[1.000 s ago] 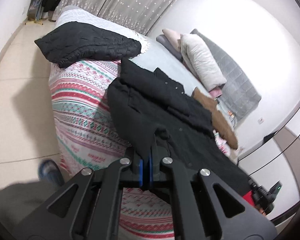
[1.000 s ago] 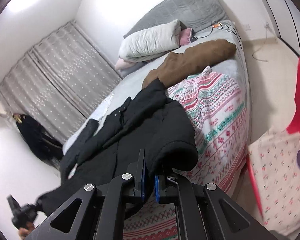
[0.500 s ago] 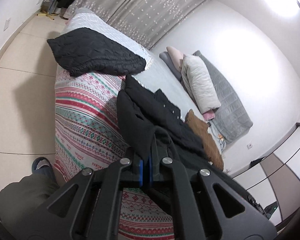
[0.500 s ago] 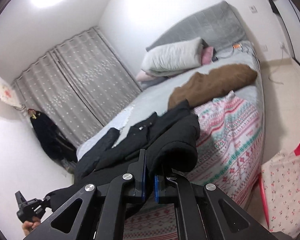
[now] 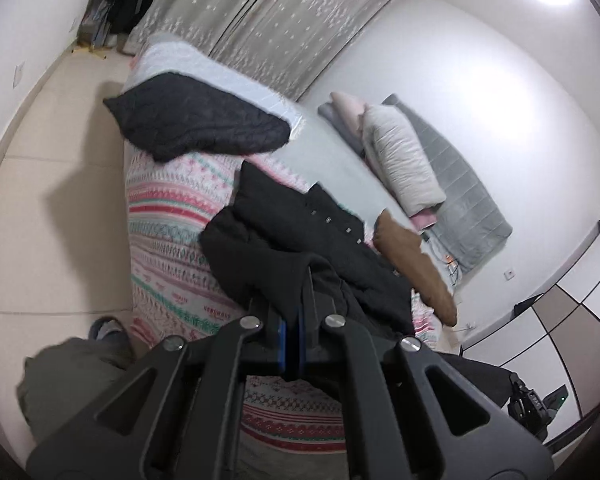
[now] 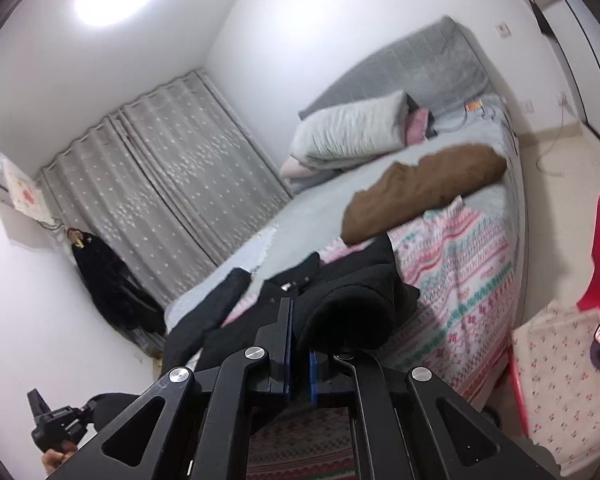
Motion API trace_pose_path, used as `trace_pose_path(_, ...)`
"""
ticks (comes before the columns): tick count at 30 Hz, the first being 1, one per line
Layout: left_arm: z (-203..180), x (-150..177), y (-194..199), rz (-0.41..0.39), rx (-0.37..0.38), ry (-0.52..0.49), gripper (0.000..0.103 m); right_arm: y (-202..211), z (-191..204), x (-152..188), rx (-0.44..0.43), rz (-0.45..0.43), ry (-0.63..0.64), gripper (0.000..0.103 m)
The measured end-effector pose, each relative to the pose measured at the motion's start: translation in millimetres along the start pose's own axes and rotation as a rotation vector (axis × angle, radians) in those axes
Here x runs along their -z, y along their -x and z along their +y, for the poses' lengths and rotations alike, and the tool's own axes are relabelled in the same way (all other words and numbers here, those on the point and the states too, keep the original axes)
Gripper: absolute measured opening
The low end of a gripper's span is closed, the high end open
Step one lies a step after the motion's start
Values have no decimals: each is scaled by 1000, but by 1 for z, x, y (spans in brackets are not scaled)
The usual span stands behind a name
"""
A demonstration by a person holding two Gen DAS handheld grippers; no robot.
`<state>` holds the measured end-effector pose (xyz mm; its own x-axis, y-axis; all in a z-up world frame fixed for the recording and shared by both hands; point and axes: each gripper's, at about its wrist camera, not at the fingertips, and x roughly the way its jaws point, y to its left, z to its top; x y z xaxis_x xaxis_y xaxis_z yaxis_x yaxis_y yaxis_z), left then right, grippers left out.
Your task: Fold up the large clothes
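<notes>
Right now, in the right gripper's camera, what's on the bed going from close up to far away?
right gripper → black coat → patterned blanket → brown garment → white pillow → grey headboard

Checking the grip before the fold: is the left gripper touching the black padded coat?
Touching: the left wrist view shows the left gripper pinching the black padded coat.
</notes>
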<state>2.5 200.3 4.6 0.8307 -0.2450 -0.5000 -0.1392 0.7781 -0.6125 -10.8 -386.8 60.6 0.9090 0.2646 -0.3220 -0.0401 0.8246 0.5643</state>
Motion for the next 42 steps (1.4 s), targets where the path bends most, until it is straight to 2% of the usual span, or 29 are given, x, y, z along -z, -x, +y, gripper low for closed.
trace_pose_path(4,4,-3,-12,6,-26,10,5,-26,-23,6,-5,41,-47,5)
trace_pose_path(6,1,-13,-18,-10,-31,22,5,-33,-28,1,-19,34,-68,5)
trace_pose_path(10,-16,-36,-36,-34,-50,6,5,-58,-21,-24,-26,15,-61,5)
trace_pose_path(12,-28,-57,-56,-31,-59,-8,5,-77,-15,-39,-33,21,-58,5)
trace_pose_path(16,-46,-94,-101,-19,-118,-45,6,-138,-10,-76,-27,79,-59,5)
trace_pose_path(20,-64,-141,-169,-2,-182,-40,6,-207,-10,-114,13,123,-66,5)
trace_pose_path(24,-80,-184,-260,16,-259,-64,6,-293,-22,-145,64,182,-90,5)
trace_pose_path(29,-78,-207,-371,67,-362,-75,6,-402,-50,-166,134,253,-127,5)
trace_pose_path(33,-58,-216,-464,145,-444,-61,6,-488,-68,-171,193,287,-146,6)
trace_pose_path(36,-43,-219,-510,204,-481,-35,6,-547,-87,-168,233,321,-179,6)
trace_pose_path(42,-29,-217,-553,241,-506,-42,7,-627,-127,-148,309,360,-252,6)
